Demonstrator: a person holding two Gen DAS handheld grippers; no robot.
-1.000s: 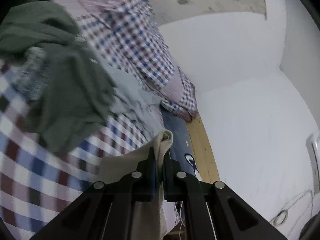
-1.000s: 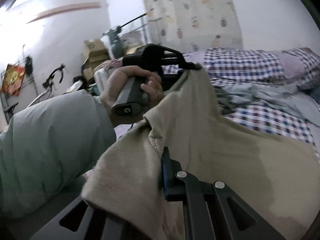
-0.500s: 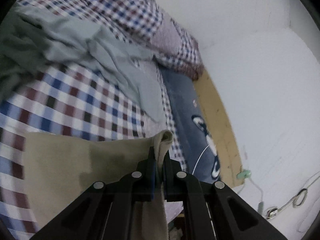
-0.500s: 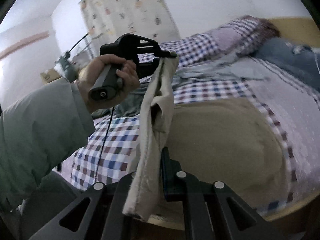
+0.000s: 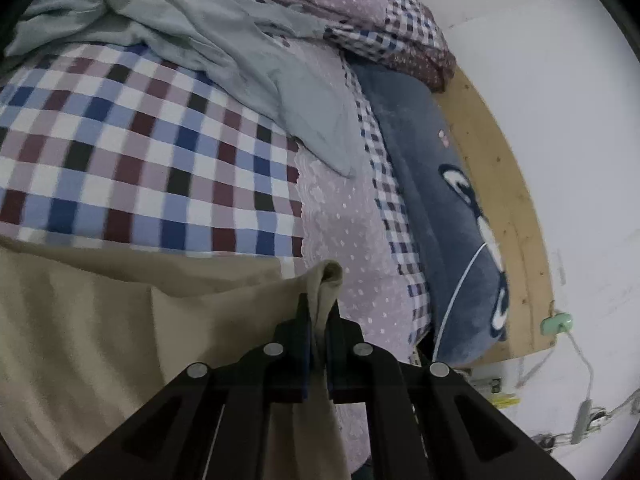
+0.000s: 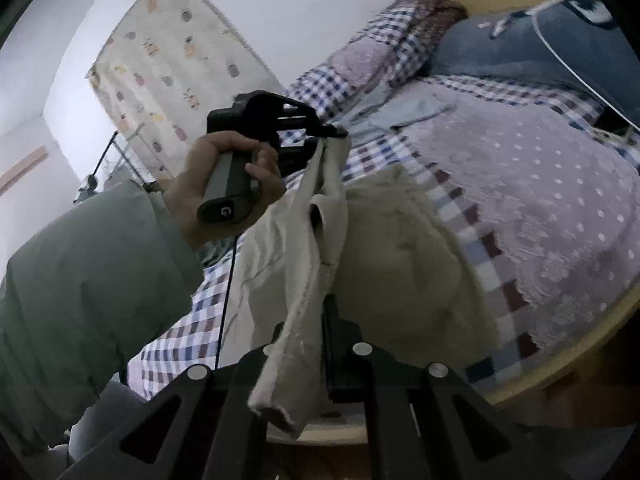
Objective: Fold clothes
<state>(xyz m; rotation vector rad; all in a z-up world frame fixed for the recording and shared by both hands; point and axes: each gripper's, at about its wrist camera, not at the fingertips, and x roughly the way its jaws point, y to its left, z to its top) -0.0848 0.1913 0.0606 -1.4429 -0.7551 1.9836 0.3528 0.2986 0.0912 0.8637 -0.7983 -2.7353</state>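
On my left, my sleeve (image 6: 92, 280) fills the edge of the right wrist view, and my left hand (image 6: 224, 184) wraps the grey handle of the left gripper (image 6: 336, 134). Its jaws are pinched tight on one edge of the beige garment (image 6: 400, 264), held up above the bed. From there the cloth hangs down in a twisted strip to my right gripper (image 6: 316, 320), which is likewise clamped on the beige garment, a frayed end drooping over its black frame. The rest of the garment lies spread on the checked bedspread (image 6: 192, 332), near the wooden bed edge (image 6: 580, 352). Farther right the dotted lilac panel (image 6: 540, 184) of the bedspread runs up to a dark blue pillow (image 6: 520, 48).

Through the left wrist camera, the beige garment (image 5: 100, 328) covers the lower left, lying flat on the checked bedspread (image 5: 120, 160). A crumpled grey-green garment (image 5: 224, 44) lies across the bedspread above it. In the middle, the left gripper (image 5: 318, 320) bites a bunched fold of the beige cloth, which sticks up past the fingertips and also hangs down below the jaws. Right of that come the dotted lilac panel (image 5: 344, 224), the dark blue pillow (image 5: 436, 208) with a white cartoon print, the wooden bed frame (image 5: 500, 200), and a white wall (image 5: 560, 100) with cables low down.
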